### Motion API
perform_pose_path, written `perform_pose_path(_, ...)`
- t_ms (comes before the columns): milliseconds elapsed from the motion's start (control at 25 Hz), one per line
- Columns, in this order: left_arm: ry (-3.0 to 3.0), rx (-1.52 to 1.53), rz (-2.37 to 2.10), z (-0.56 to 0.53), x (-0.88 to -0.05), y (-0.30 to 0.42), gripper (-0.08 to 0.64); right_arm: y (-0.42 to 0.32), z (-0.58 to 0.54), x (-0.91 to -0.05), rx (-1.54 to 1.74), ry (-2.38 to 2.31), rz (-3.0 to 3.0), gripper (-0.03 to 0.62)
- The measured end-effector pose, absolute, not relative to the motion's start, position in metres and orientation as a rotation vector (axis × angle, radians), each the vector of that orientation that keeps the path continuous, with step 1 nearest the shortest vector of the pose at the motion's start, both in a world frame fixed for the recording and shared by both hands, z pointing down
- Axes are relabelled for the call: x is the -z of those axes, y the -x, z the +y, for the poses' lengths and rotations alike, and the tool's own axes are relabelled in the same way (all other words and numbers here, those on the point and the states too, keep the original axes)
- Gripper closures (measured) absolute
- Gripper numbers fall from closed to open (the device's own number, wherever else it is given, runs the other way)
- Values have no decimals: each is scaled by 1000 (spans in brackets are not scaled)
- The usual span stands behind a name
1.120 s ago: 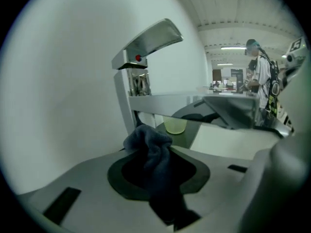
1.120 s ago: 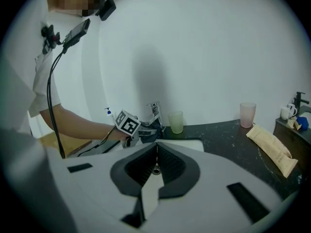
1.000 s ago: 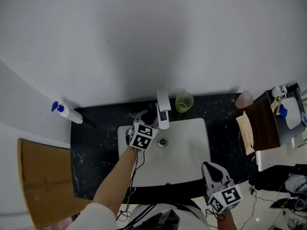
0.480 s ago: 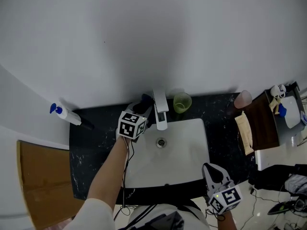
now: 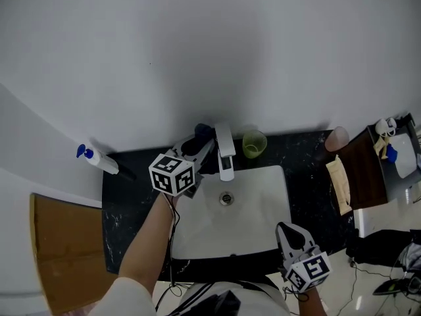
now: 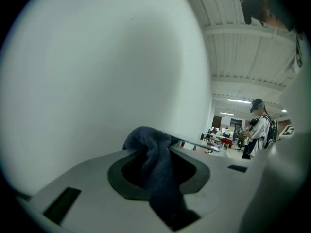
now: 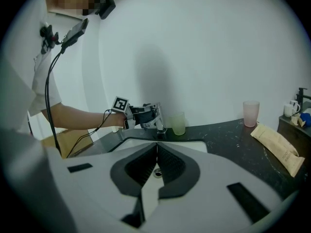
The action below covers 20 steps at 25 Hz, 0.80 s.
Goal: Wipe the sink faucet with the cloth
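1. Left gripper [image 5: 199,139]: jaws narrow, clamped on the dark blue cloth [image 6: 156,165]. The cloth bunches up past the tips and also hangs down between the pads.
2. The left gripper view is mostly white wall [image 6: 97,72] straight ahead of the jaws; the faucet doesn't show there.
3. In the head view, the faucet [image 5: 225,151] sits just right of the left gripper's tips. The cloth [image 5: 201,131] is at the tip end, beside the faucet's rear upper part. I can't confirm contact.
4. The right gripper view has the same read: left gripper [image 7: 144,114] is pressed in close on the faucet's [image 7: 158,118] left side.
5. Right gripper [image 7: 156,147]: jaws together, nothing between them.
6. Right gripper [image 5: 288,229] hangs over the near rim of the sink [image 5: 275,180], pointing across the basin. The faucet is well ahead of it, on the far rim.
7. A green cup [image 5: 253,143] stands just right of the faucet, beyond the left gripper's tips.
8. A pink cup [image 5: 337,137] is far right on the black counter [image 5: 131,203], and a spray bottle [image 5: 99,160] is off to the left gripper's left.
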<state>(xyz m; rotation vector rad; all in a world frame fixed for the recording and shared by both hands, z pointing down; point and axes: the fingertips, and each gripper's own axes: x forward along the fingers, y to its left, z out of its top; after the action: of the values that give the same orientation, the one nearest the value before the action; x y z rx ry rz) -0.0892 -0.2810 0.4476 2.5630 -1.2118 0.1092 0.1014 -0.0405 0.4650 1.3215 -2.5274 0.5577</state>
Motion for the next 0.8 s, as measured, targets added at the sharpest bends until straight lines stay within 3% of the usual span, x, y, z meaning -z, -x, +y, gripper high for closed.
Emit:
perform_pose_path(400, -2704, -211, -1167, -295, -393, 75, 463, -112, -38, -462, -556, -1357, -2530, 588)
perform_pose_path(800, -2759, -482, -968, -299, -393, 29, 463, -121, -32, -467, -575, -1386, -2536, 588)
